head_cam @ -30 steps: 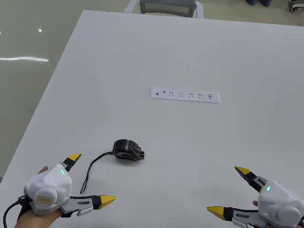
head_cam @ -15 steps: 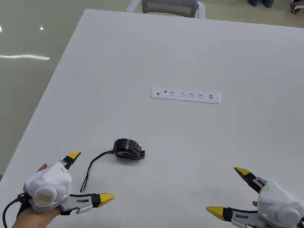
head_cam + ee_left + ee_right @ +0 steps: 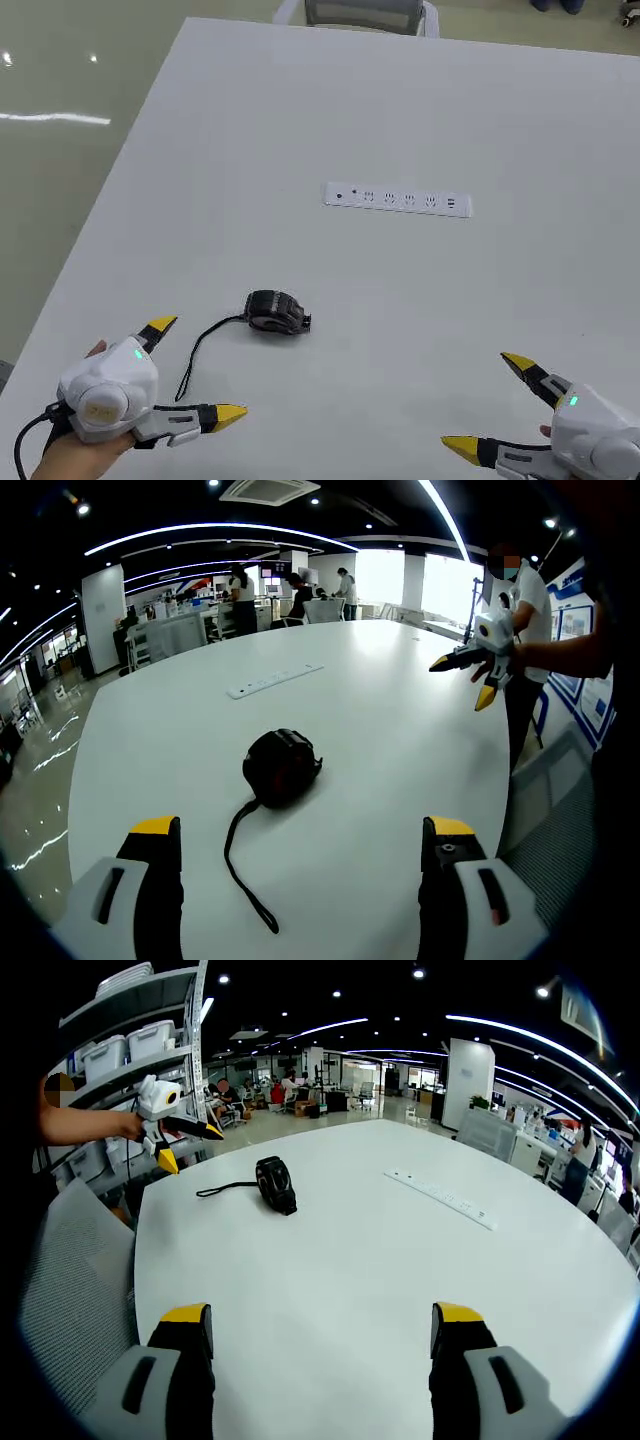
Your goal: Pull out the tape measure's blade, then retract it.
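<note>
A black tape measure [image 3: 276, 312] lies on the white table [image 3: 400, 120], its blade fully inside and its black wrist strap [image 3: 198, 348] trailing toward me. The same tape measure [image 3: 281, 767] sits just ahead of my left gripper's jaws, and it shows as a small tape measure [image 3: 274, 1183] far off to the left in the right gripper view. My left gripper [image 3: 194, 369] hovers open at the table's near left, short of the strap. My right gripper [image 3: 492, 405] stands open at the near right, well away from the tape measure. Both grippers hold nothing.
A white power strip [image 3: 398, 199] lies across the middle of the table, beyond the tape measure. A grey chair [image 3: 362, 12] stands at the far edge. The table's left edge runs close to my left gripper, with shiny floor [image 3: 60, 120] beyond it.
The head view has shifted slightly. Both grippers stay open near the table's front edge; the right one has sunk a little lower in view. The tape measure has not moved.
</note>
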Action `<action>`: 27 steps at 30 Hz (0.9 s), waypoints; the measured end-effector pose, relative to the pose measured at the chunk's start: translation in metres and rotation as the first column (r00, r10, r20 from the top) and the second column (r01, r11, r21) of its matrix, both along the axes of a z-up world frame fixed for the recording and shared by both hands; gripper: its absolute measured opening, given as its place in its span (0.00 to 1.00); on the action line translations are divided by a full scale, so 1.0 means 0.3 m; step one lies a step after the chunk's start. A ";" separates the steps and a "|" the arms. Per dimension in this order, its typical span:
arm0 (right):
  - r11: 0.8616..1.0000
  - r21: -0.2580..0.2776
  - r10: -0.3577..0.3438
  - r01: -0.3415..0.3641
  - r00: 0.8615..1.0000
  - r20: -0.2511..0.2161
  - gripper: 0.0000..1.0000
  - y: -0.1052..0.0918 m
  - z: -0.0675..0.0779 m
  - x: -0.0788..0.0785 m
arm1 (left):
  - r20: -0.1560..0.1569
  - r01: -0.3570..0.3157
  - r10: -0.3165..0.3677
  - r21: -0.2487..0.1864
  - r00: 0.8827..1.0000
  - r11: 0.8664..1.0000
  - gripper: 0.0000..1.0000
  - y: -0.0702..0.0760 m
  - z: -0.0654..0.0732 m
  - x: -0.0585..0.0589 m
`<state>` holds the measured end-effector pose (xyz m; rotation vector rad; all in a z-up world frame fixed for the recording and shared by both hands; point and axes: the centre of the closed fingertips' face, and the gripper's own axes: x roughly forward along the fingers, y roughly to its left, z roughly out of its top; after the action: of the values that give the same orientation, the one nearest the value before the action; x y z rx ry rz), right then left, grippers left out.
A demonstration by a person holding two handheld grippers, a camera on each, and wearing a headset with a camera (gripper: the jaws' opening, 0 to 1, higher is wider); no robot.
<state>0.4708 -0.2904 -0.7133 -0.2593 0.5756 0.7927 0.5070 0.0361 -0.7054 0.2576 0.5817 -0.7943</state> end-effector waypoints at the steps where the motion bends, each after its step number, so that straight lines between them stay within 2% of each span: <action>1: 1.000 0.000 -0.001 0.001 1.000 0.000 0.92 -0.001 0.000 0.000 | 0.000 0.002 -0.002 -0.002 1.000 1.000 0.99 -0.002 0.002 -0.001; 18: 1.000 -0.006 0.003 -0.003 1.000 -0.001 0.92 -0.001 0.000 0.003 | 0.005 -0.003 0.003 -0.008 1.000 1.000 0.99 0.004 0.004 0.006; 27: 1.000 -0.012 0.005 -0.005 1.000 0.004 0.92 -0.006 0.006 0.007 | 0.019 0.002 -0.002 -0.014 1.000 1.000 0.99 -0.008 0.014 0.013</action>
<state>0.4728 -0.2922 -0.7115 -0.2740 0.5764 0.7938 0.5109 0.0338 -0.7012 0.2524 0.5580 -0.7968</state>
